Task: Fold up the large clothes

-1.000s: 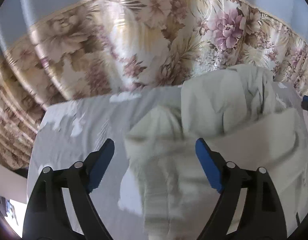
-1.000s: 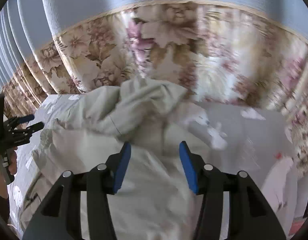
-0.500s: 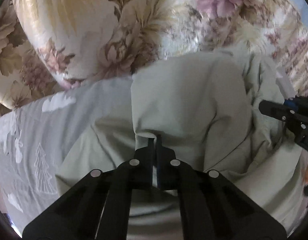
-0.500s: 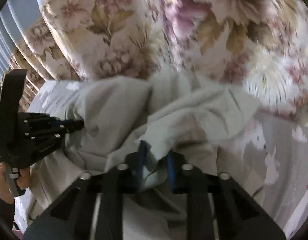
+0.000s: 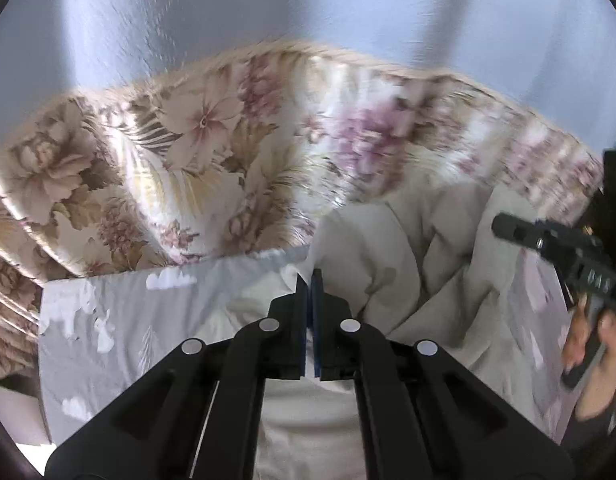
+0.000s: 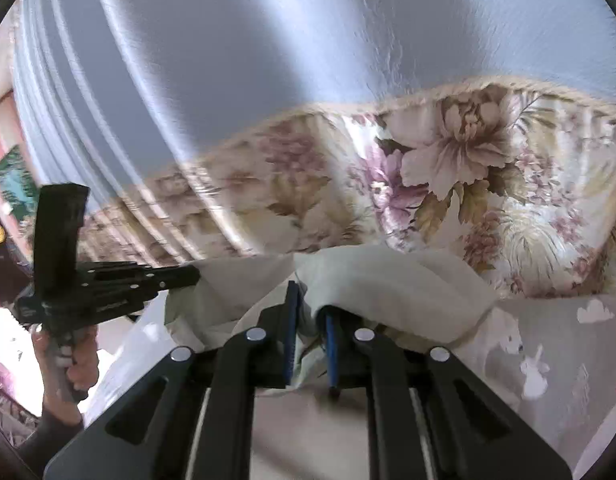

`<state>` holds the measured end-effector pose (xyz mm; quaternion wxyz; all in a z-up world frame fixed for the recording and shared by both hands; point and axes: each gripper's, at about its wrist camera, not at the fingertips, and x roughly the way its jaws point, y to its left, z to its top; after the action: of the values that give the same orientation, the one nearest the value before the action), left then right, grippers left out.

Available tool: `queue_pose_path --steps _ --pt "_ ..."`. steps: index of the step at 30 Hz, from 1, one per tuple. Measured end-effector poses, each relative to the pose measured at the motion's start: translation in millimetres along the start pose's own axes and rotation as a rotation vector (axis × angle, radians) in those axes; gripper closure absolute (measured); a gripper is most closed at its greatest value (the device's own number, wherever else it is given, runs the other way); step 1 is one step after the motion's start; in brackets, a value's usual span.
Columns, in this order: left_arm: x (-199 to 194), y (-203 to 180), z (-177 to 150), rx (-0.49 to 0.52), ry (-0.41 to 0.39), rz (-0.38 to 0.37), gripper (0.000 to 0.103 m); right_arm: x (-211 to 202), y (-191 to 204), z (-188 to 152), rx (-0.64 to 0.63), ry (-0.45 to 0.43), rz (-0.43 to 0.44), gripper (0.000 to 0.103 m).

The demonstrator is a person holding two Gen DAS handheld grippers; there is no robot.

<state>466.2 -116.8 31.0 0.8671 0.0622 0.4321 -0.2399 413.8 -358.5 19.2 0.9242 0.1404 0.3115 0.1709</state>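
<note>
Garment (image 6: 388, 292) pinched inside right gripper (image 6: 311, 320), draping forward.

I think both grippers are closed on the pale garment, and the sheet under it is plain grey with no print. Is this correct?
Not fully. The sheet is grey but printed with white clouds, rabbits and trees, as the left wrist view shows. The rest holds: the left gripper and the right gripper are both closed on the pale garment.
</note>
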Motion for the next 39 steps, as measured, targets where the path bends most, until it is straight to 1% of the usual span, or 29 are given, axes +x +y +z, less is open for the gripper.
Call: queue_pose_path --steps 1,3,4,5,6,7,8,9,10,11,12,13,15,16,18,21,24,26,27,28,30,31,32,33,34,35,38,39 --pt "-11.1 -6.2 -17.8 0.029 -0.006 0.005 0.103 -11.1 -1.4 -9.8 -0.006 0.01 0.001 0.091" --pt "-15.0 -9.2 -47.3 0.053 0.013 0.015 0.102 -22.6 -10.5 -36.8 -0.01 0.05 -0.019 0.091" --pt "-6.6 -11.0 -74.5 0.059 0.043 0.022 0.098 -21.8 -14.4 -50.7 -0.022 0.081 -0.054 0.09" --pt "-0.8 -11.6 -92.4 0.064 0.059 0.03 0.095 -13.0 -20.1 -73.9 -0.061 0.151 -0.138 0.087" --pt "10.0 -12.5 -110.1 0.077 0.082 0.041 0.087 -4.3 -24.2 -90.1 -0.094 0.204 -0.186 0.084" --pt "26.0 -16.5 -134.9 0.103 0.109 0.069 0.082 6.0 -28.1 -106.9 -0.126 0.26 -0.227 0.08" --pt "37.1 -17.8 -151.0 0.115 0.129 0.104 0.081 13.0 -33.2 -122.9 -0.156 0.308 -0.275 0.074" --pt "46.9 -18.7 -164.8 0.123 0.152 0.145 0.078 14.2 -37.0 -136.6 -0.191 0.325 -0.323 0.069" --pt "52.8 -19.0 -178.3 0.134 0.164 0.172 0.074 9.3 -39.6 -140.8 -0.199 0.307 -0.337 0.058" --pt "49.6 -18.6 -185.5 0.139 0.144 0.177 0.072 -3.2 -43.6 -139.7 -0.175 0.272 -0.344 0.045" --pt "38.5 -17.3 -191.0 0.146 0.111 0.189 0.064 -13.0 -46.0 -136.4 -0.149 0.244 -0.341 0.041" --pt "32.4 -17.3 -190.4 0.147 0.095 0.195 0.043 -24.0 -47.7 -132.3 -0.128 0.211 -0.331 0.039" --pt "18.6 -15.3 -183.2 0.141 0.038 0.246 0.017 -40.2 -44.9 -121.5 -0.12 0.151 -0.329 0.039" --pt "12.3 -14.3 -175.2 0.133 0.002 0.268 0.016 -42.6 -41.7 -117.3 -0.124 0.13 -0.334 0.038" --pt "9.4 -11.2 -159.0 0.095 -0.015 0.251 0.016 -38.8 -33.9 -111.3 -0.146 0.097 -0.353 0.038" --pt "17.1 -10.9 -136.6 0.003 -0.008 0.143 0.016 -23.0 -19.9 -109.6 -0.223 0.062 -0.42 0.038" --pt "33.7 -17.6 -129.9 -0.045 0.016 0.097 0.017 -5.8 -15.3 -110.0 -0.308 0.027 -0.526 0.032" --pt "45.4 -27.0 -130.2 -0.073 0.028 0.07 0.02 5.2 -17.3 -110.0 -0.351 0.023 -0.55 0.032" --pt "52.7 -32.3 -131.3 -0.076 0.04 0.058 0.032 13.4 -19.5 -111.8 -0.382 0.036 -0.574 0.032" --pt "59.8 -35.0 -131.4 -0.075 0.055 0.052 0.055 19.2 -20.5 -113.3 -0.399 0.059 -0.587 0.032" --pt "76.6 -37.9 -131.7 -0.072 0.106 0.05 0.078 31.7 -29.2 -115.8 -0.383 0.128 -0.541 0.044" --pt "83.0 -37.0 -131.8 -0.075 0.115 0.058 0.084 34.8 -34.0 -115.2 -0.349 0.163 -0.49 0.063" --pt "85.3 -35.4 -130.9 -0.076 0.113 0.054 0.089 36.0 -35.5 -113.7 -0.328 0.181 -0.459 0.08" --pt "83.7 -32.2 -128.4 -0.085 0.107 0.033 0.098 35.1 -34.0 -112.2 -0.327 0.187 -0.445 0.09" --pt "79.1 -28.6 -125.4 -0.096 0.097 0.021 0.101 33.8 -31.6 -109.9 -0.329 0.189 -0.437 0.094" --pt "71.1 -25.3 -121.7 -0.1 0.08 0.012 0.101 27.3 -25.7 -104.5 -0.326 0.173 -0.419 0.095" --pt "30.4 -19.0 -108.9 -0.071 0.006 0.011 0.101 0.0 -3.5 -94.5 -0.3 0.093 -0.348 0.097" --pt "15.7 -16.4 -106.1 -0.063 -0.013 0.01 0.101 -11.8 5.1 -91.8 -0.286 0.072 -0.303 0.097"
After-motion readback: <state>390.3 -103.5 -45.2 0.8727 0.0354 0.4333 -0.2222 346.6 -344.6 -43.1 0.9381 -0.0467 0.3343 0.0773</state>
